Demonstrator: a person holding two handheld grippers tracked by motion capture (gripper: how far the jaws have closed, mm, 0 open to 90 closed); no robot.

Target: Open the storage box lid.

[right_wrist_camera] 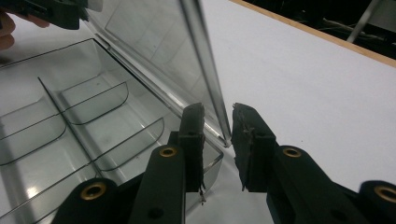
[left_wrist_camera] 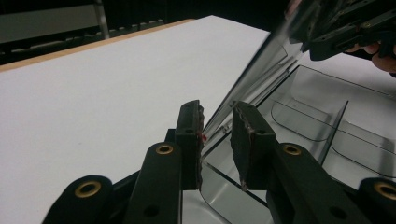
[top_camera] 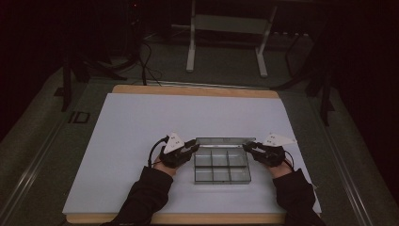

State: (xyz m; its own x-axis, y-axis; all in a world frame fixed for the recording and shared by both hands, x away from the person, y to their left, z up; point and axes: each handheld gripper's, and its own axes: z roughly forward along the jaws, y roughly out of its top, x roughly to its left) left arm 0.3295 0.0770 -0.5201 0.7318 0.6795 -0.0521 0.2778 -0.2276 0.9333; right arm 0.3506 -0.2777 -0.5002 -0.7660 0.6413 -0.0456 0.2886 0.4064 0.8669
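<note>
Both grippers, left gripper [top_camera: 192, 147] and right gripper [top_camera: 248, 147], straddle the raised lid [top_camera: 225, 140] of the clear compartment box [top_camera: 221, 173] at near-centre table [top_camera: 131, 122], jaws slightly spread, not pinching; likely light, stiff, slick, brittle plastic, so grip lid end edges.

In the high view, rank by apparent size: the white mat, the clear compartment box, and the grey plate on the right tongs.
1. White mat, by far the largest.
2. Clear box, mid-sized, divided into compartments, lid raised.
3. Grey plate on the right tongs, smallest. It sits above the table, slightly nearer the camera, but the gap in size is clear.
</note>
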